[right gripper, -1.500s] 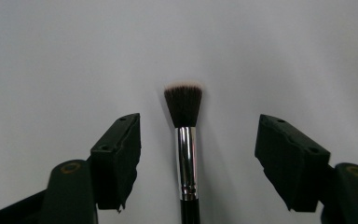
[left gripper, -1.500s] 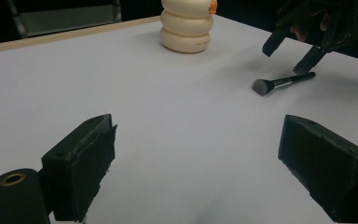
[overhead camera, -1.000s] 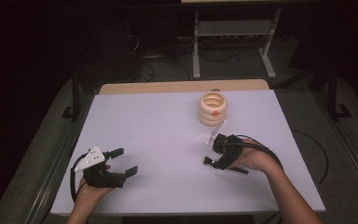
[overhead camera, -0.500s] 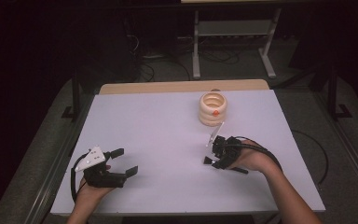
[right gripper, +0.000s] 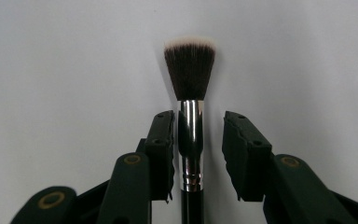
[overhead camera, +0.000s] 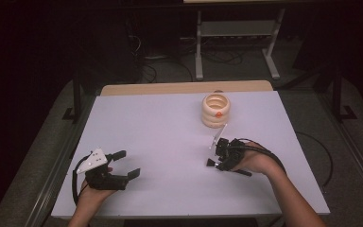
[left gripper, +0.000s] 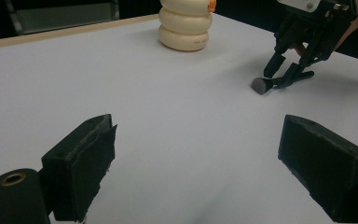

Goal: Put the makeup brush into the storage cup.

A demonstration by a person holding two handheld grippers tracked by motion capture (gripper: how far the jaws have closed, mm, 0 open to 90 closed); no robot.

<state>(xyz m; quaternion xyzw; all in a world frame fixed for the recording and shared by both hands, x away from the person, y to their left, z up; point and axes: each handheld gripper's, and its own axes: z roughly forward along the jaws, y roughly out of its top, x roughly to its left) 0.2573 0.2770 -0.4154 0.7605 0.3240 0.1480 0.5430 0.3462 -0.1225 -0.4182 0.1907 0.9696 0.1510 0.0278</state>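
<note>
One white table carries two objects: one makeup brush and one cream holder built of three stacked rings with a single orange spot on its side. Two hand-held grippers are present, one per hand.

The right gripper lies low over the table's right half, just in front of the holder. In the right gripper view the brush lies flat on the table between the two jaws, its dark, white-tipped bristle head pointing away from the gripper and its silver ferrule in the gap. The jaws have just been closing around it: the jaw at the left of that view touches the ferrule, while a narrow gap remains between the ferrule and the other jaw, so the brush is bracketed but not yet clamped. The left gripper view shows the same brush on the table beneath the right gripper.

The left gripper rests at the near left of the table, well apart from both objects, its two jaws spread wide with nothing between them.
</note>
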